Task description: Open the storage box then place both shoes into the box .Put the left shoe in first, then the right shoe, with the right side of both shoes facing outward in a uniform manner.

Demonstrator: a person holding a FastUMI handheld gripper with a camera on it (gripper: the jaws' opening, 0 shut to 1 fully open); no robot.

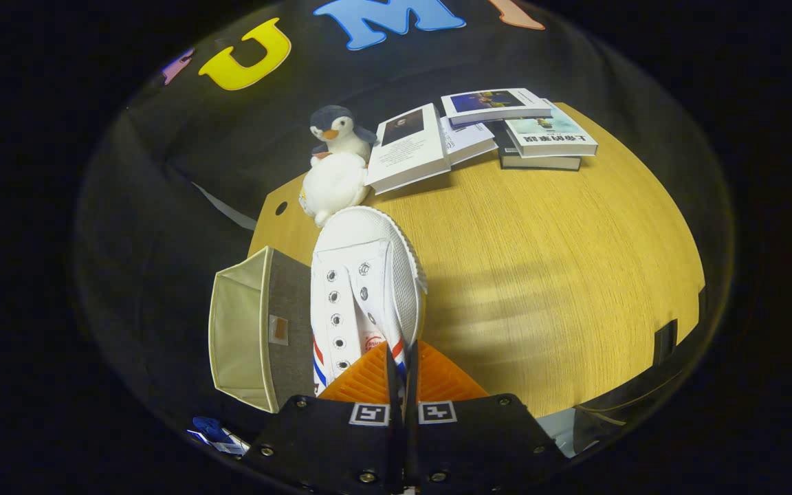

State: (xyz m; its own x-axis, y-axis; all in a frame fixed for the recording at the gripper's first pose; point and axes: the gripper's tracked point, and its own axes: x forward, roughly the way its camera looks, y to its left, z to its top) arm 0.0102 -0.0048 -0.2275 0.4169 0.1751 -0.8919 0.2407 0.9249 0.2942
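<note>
Shoe first: a white canvas sneaker [366, 289] with red and blue side stripes is pinched at its rear by the gripper [403, 368], both fingers clenched on it, toe pointing away over the wooden desk [561, 275]. Just beside it stands the open fabric storage box [258, 330], at the desk's edge. Beyond the toe sits a plush penguin [335, 165], then scattered books [492, 130].

Staged recording booth, black cloth wall, wooden table [540, 240], books [499, 130], plush penguin [337, 130]
</note>
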